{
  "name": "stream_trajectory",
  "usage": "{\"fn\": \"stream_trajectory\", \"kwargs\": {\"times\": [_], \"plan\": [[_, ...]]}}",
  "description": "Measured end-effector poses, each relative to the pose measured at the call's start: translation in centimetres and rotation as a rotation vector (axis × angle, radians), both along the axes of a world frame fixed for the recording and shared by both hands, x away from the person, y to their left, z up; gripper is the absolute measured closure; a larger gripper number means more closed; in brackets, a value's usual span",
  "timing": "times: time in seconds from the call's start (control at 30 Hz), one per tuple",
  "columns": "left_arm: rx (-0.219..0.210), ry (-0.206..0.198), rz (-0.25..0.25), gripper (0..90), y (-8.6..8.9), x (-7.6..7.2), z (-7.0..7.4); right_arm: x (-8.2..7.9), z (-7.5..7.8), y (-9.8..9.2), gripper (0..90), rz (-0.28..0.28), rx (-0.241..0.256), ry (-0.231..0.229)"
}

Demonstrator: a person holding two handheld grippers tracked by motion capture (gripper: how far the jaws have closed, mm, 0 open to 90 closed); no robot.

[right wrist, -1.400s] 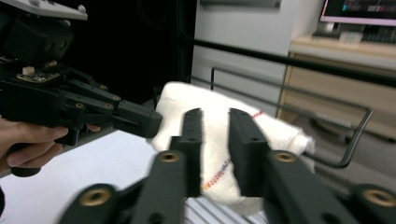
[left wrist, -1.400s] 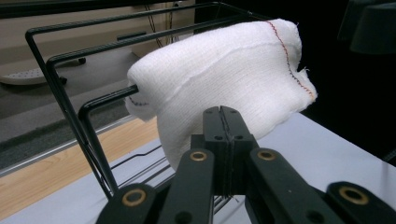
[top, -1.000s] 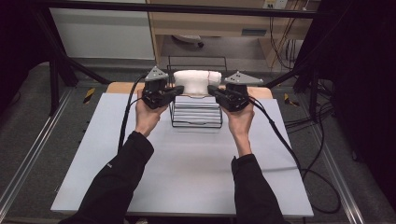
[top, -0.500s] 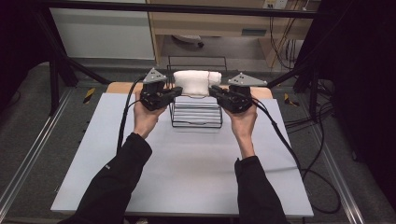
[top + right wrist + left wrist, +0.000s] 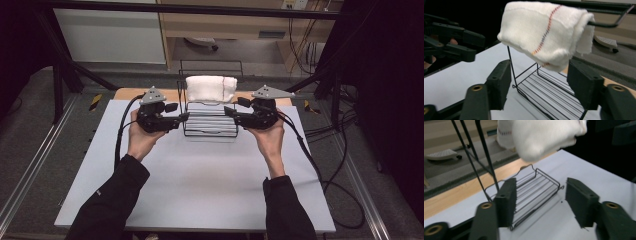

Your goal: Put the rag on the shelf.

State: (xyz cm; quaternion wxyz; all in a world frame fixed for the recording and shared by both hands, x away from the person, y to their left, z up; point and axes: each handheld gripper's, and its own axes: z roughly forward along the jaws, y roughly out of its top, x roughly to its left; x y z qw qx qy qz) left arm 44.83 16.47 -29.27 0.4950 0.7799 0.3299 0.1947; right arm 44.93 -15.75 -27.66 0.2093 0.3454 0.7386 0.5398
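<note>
- The towel [image 5: 210, 89] hangs folded over the top bar of the wire rack [image 5: 210, 125], at the table's [image 5: 200, 190] twelve o'clock edge.
- Its long axis runs nine to three o'clock (along the bar).
- The left gripper [image 5: 183, 117] sits at the rack's nine o'clock, jaws spread, holding nothing.
- The right gripper [image 5: 228, 112] sits at three o'clock, jaws likewise apart.

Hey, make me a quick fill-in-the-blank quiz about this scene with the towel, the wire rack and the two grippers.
1. The white towel hangs over the top bar of the black wire ____.
2. The left gripper and right gripper both have their jaws ____.
3. The rack stands on a ____ table.

Missing words: rack; open; white
</note>
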Motion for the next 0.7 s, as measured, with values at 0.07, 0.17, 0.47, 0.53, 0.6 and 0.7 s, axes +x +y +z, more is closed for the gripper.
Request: {"fn": "stream_trajectory", "kwargs": {"times": [0.07, 0.17, 0.47, 0.53, 0.6, 0.7], "plan": [[0.017, 0.007, 0.006, 31.9, 0.7, -0.4, -0.5, -0.2, -0.4, -0.5, 26.5, 0.01, 0.013, 0.022], [0.04, 0.008, 0.026, 23.7, 1.7, -1.0, -1.3, -0.6, -0.9, -1.2, 20.9, 0.01, 0.012, 0.033], [0.039, 0.026, 0.051, 7.6, 4.5, -2.8, -3.2, -1.4, -2.8, -2.9, 6.3, 0.021, 0.0, 0.068], [0.041, 0.031, 0.049, 6.5, 5.0, -3.3, -3.7, -1.6, -3.3, -3.2, 4.8, 0.021, -0.01, 0.075], [0.043, 0.036, 0.046, 6.2, 5.5, -3.8, -4.4, -1.9, -3.9, -3.5, 3.8, 0.025, -0.009, 0.082], [0.051, 0.049, 0.042, 5.9, 6.3, -4.5, -5.4, -2.3, -4.8, -4.1, 2.7, 0.032, -0.01, 0.095]]}}
